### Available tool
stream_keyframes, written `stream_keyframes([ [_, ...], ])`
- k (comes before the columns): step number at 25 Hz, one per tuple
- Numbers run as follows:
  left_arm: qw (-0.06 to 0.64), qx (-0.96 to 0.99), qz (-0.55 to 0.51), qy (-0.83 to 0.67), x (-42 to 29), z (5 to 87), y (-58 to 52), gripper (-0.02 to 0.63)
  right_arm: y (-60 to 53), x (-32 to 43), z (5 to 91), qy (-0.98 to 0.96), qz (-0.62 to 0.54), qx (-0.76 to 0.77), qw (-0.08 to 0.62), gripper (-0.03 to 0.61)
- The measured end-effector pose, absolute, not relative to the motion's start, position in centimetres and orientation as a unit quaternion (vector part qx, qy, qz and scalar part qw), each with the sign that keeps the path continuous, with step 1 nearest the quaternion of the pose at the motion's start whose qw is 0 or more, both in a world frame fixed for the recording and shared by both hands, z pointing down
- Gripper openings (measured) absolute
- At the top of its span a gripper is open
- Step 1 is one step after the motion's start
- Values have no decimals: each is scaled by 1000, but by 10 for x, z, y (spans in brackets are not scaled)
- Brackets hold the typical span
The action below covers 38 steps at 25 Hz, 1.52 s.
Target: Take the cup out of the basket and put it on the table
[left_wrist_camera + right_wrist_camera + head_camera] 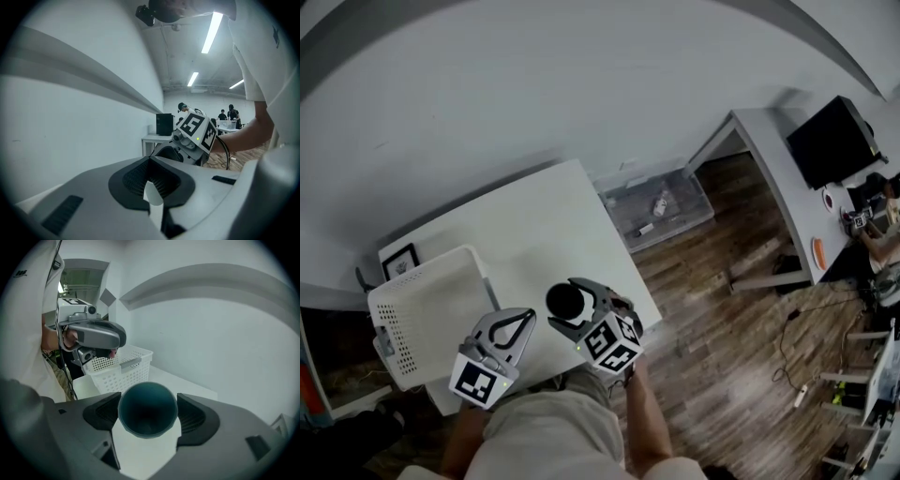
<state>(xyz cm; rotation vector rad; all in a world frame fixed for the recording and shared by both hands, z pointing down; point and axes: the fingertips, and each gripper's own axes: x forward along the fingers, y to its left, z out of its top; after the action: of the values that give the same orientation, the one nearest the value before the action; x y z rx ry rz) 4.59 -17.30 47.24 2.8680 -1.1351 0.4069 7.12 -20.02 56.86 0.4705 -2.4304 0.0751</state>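
Note:
A dark teal cup is over the white table, just right of the white perforated basket. My right gripper is shut on the cup, one pad on each side of the cup, whose open mouth faces the camera. Whether its base touches the table is hidden. In its own view the right gripper has the basket beyond the cup to the left. My left gripper hovers by the basket's near right corner. The left gripper is shut with nothing in it.
A small framed picture stands at the table's far left corner. A clear bin lies on the wood floor right of the table. A desk with a monitor is at the far right. The grey wall runs behind the table.

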Motion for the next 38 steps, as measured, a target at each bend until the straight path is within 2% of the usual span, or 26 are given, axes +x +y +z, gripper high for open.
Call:
stream_keyframes([
  [17, 9, 932, 164, -324, 67, 486, -174, 2, -198, 85, 644, -917, 44, 239, 316, 379],
  [38, 11, 933, 178, -313, 67, 491, -173, 2, -188, 89, 670, -920, 46, 258, 291, 379],
])
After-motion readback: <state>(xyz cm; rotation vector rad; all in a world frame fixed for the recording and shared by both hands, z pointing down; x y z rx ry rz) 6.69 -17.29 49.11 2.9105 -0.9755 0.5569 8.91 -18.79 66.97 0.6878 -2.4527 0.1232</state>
